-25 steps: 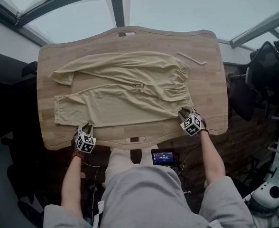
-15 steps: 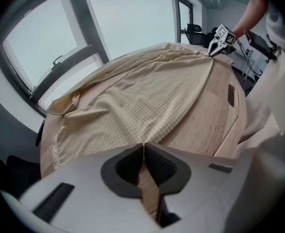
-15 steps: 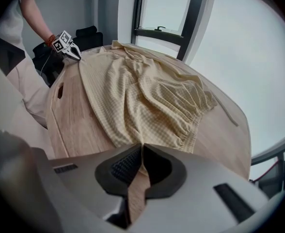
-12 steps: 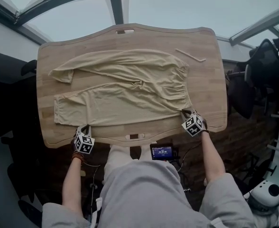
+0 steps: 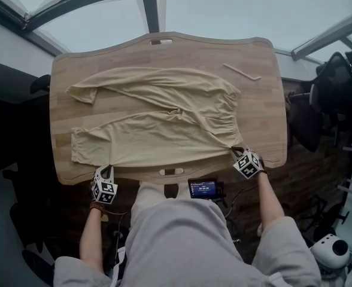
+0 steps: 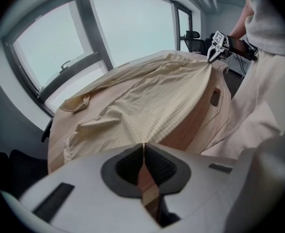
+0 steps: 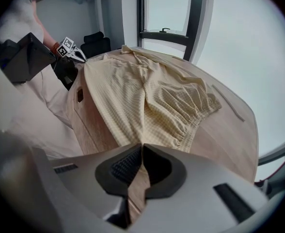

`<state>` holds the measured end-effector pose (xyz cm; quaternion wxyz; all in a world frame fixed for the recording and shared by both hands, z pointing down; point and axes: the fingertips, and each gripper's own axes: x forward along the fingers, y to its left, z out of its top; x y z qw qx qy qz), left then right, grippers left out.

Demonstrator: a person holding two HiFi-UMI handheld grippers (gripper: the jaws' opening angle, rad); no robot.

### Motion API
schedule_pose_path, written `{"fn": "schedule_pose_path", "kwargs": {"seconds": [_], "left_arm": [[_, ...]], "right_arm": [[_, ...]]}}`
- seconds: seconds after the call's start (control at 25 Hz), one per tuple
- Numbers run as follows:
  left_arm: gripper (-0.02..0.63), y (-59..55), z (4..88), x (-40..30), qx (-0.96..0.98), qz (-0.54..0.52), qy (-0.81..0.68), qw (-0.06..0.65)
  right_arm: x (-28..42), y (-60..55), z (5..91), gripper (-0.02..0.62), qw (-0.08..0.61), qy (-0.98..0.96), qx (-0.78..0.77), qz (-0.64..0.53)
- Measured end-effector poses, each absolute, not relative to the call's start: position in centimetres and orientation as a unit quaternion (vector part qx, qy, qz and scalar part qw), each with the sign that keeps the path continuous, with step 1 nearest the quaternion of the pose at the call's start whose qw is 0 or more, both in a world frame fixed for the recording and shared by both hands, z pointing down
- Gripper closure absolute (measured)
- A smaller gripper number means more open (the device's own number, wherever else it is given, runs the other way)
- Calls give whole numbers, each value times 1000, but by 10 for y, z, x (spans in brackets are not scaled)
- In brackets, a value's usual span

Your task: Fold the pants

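Note:
Beige pants (image 5: 158,118) lie spread on the wooden table (image 5: 266,70), legs to the left and waistband to the right. My left gripper (image 5: 108,170) is at the near left edge, shut on the hem of the near leg. My right gripper (image 5: 239,153) is at the near right, shut on the near corner of the waistband. In the left gripper view the cloth (image 6: 152,89) runs taut from the closed jaws of the left gripper (image 6: 143,144) to the right gripper (image 6: 215,45). The right gripper view shows the gathered waistband (image 7: 181,130) pinched in the right gripper (image 7: 141,145).
A thin pale strip (image 5: 242,72) lies on the table's far right. A small lit screen (image 5: 203,189) sits under the near edge, by the person's legs. Black chairs (image 5: 337,94) stand to the right. Slots are cut into the near edge (image 5: 172,172) and the far edge (image 5: 160,42).
Both grippers have drawn back toward the person and closed on the cloth. The near edge of the pants has slid with them toward the table's near edge.

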<state>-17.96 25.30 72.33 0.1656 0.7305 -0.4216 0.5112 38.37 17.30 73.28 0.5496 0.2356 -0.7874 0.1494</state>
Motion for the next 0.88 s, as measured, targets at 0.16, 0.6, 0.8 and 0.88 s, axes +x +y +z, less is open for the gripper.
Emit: {"fn": "schedule_pose_path", "kwargs": {"seconds": [0.16, 0.6, 0.8, 0.88], "left_arm": [[589, 234, 708, -186, 735, 504, -433, 137], [600, 123, 651, -226, 708, 469, -522, 78], [570, 125, 665, -200, 761, 476, -436, 63], [494, 156, 690, -194, 774, 508, -371, 72]], "right_arm": [[383, 165, 725, 581, 546, -791, 238, 138], [379, 100, 672, 581, 513, -799, 296, 101], [374, 74, 666, 581, 527, -795, 289, 86], [375, 71, 671, 581, 535, -791, 285, 88]]}}
